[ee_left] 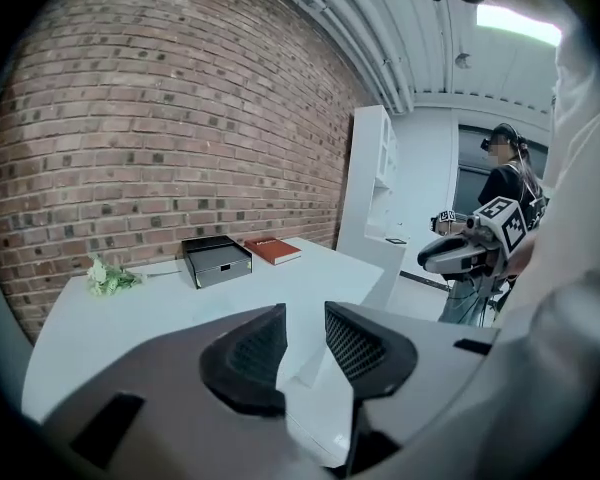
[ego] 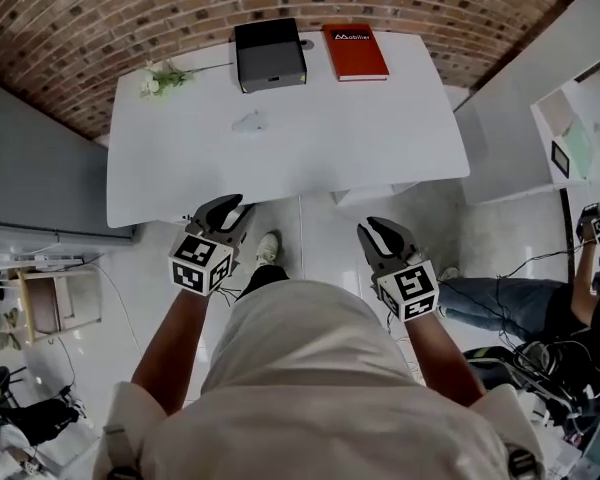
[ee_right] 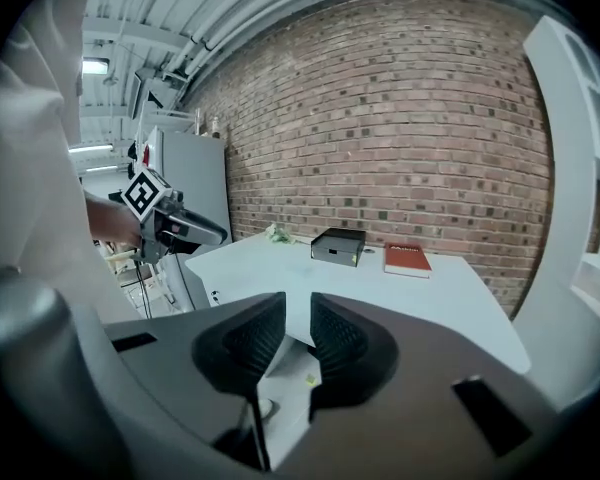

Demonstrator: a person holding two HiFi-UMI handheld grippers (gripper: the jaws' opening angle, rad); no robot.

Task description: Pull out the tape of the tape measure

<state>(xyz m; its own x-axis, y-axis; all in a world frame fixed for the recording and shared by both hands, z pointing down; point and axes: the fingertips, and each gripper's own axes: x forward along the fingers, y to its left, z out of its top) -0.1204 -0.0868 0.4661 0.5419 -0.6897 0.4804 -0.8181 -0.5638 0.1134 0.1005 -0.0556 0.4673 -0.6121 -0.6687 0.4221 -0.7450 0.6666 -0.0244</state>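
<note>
Nearest: left gripper (ego: pixel 225 208) and right gripper (ego: pixel 385 230) hang side by side over the floor, just short of the near edge of the white table (ego: pixel 360 138), both tipped slightly down toward it, likely staged for a reach. Left gripper's jaws stand apart, nothing between. Right gripper's jaws are also apart, with a narrower gap, empty. Further in, mid-left on the top, a small pale lump, probably the tape measure (ego: pixel 248 121), lies alone, well apart from both claws; too small to tell where the tape end faces. Likely one claw pins the case while the other pulls. Far edge, out of the way: flowers (ego: pixel 163 78), black box (ego: pixel 269 54), red book (ego: pixel 355 51).
</note>
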